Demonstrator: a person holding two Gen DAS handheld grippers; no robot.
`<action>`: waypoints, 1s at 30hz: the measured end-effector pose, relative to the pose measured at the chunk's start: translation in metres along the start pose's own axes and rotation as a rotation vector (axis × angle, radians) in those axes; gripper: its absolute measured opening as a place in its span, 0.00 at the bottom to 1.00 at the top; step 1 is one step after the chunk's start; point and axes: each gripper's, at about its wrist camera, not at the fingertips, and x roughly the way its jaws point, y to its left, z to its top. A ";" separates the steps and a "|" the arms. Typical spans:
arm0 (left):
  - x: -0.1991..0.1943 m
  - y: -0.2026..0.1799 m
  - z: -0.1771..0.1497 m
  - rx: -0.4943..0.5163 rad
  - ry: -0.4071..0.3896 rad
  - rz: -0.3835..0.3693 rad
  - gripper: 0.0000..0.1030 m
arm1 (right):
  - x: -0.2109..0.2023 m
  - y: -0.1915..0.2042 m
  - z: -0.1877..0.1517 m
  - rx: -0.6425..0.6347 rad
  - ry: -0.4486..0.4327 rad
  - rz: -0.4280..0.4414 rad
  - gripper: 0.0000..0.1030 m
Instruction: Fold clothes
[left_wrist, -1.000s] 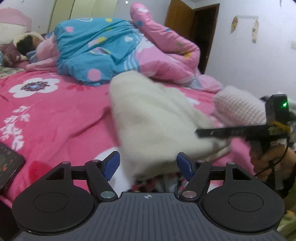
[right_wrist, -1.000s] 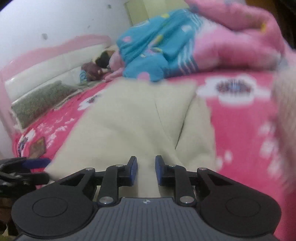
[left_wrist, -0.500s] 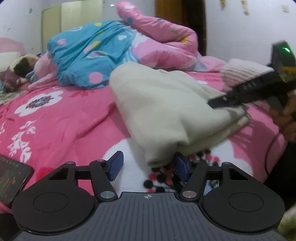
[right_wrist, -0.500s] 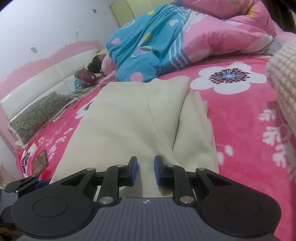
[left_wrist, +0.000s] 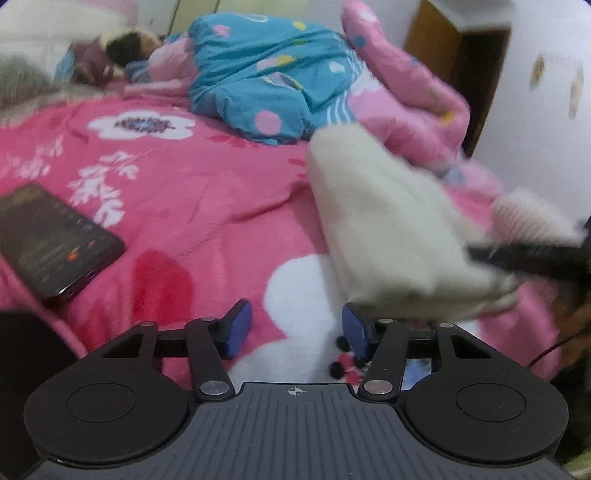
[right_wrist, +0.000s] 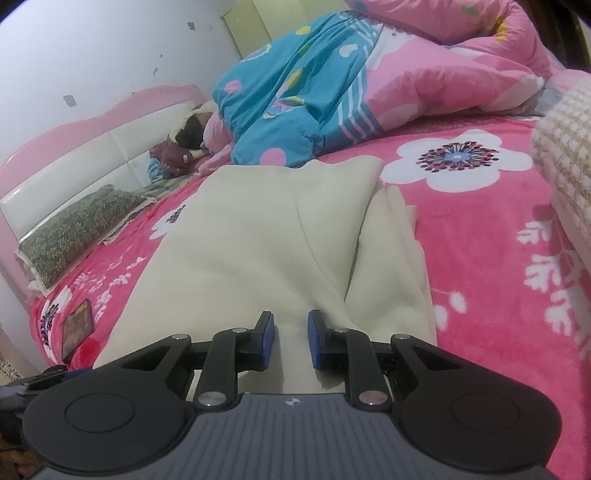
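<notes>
Cream garment lies folded on the pink bed, near side of the blue quilt. Right gripper pinches its near hem, jaws narrow. Left gripper is closing on nothing, beside the garment's corner. Risk: right's thin bite slips, or left closes on bedsheet rather than garment, and the fold opens. Phone screen unreadable; no other writing.
</notes>
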 end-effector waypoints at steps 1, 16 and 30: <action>-0.007 0.005 0.003 -0.046 -0.020 -0.031 0.57 | 0.000 0.001 0.001 -0.006 0.006 -0.002 0.19; 0.071 -0.043 0.023 -0.030 0.088 -0.117 0.68 | 0.059 0.107 0.062 -0.414 0.033 -0.001 0.19; 0.068 -0.039 0.016 -0.010 0.050 -0.137 0.68 | 0.148 0.096 0.100 -0.402 0.092 -0.006 0.16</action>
